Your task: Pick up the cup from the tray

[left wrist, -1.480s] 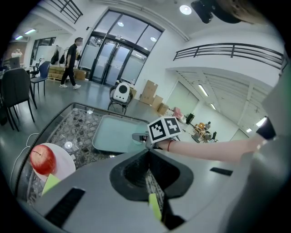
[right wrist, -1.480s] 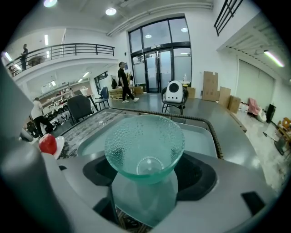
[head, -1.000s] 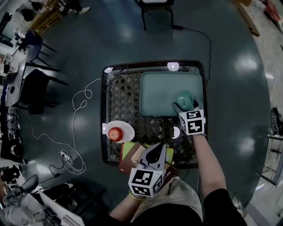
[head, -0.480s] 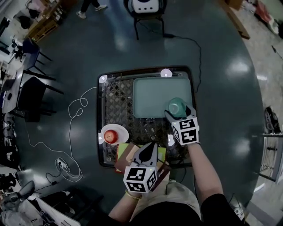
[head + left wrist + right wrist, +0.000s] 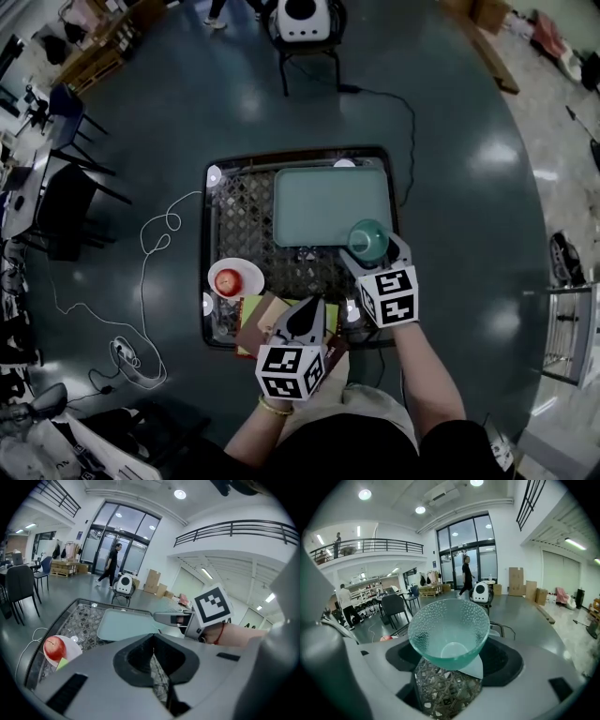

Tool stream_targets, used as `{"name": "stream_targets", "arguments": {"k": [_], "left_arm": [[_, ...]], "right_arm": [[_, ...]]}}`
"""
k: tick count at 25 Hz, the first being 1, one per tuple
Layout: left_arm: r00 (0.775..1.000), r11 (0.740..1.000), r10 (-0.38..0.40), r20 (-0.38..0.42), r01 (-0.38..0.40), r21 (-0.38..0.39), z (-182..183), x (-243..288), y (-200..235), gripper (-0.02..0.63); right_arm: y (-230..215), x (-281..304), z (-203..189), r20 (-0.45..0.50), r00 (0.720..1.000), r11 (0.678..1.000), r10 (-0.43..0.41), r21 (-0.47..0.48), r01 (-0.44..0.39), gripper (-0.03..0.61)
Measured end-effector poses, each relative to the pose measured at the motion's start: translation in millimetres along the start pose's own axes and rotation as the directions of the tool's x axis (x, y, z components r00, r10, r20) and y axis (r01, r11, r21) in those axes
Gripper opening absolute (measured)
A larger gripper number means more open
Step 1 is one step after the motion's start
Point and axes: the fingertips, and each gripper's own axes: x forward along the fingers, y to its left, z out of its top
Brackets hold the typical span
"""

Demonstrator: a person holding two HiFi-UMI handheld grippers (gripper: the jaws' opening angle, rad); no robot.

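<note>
green-tinted glass, see-through and dimpled all over, makes up the cup [image 5: 449,630]: a wide round mouth and walls that taper to a small flat base. it stands upright between the jaws of the right tongs [image 5: 452,670], which are spread wide and clamp its sides low down, so most of the bowl rises above them. the cup looks raised: under its base the right gripper view shows the near right corner of the tray [image 5: 477,666] and the woven lattice of the tabletop [image 5: 440,691]. in the head view the cup hangs over that same corner, half across the tray's rim, just ahead of the marker cube on the right tongs.

the left tongs [image 5: 153,663] are fully closed with nothing between the jaws. they sit nearer the person and to the left, well apart from the cup, over a stack of flat coloured books [image 5: 261,317] at the tabletop's near edge.

the tray is pale teal and rectangular, lying on the far right part of the black lattice tabletop. at the tabletop's left edge a white plate [image 5: 246,272] carries a red apple [image 5: 226,280]. around it spreads a dark glossy floor [image 5: 469,141], with a thin white cable [image 5: 170,221] looping at the left and a chair [image 5: 309,47] beyond the far side.
</note>
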Motion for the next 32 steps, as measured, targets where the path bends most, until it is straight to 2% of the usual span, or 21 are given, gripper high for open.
{"name": "stream_targets", "arguments": {"k": [18, 32], "left_arm": [[0.998, 0.998, 0.008, 0.061, -0.012, 0.063, 1.3, -37.8, -40.0, 0.009], [0.994, 0.995, 0.024, 0.104, -0.034, 0.092, -6.0, -63.9, -57.9, 0.009]], "right_arm": [[28.0, -125.4, 2.0, 0.098, 0.995, 1.000, 0.025, -0.005, -0.024, 0.376], [55.1, -180.9, -15.9, 0.117, 0.991, 0.997, 0.062, -0.056, -0.056, 0.376]]}}
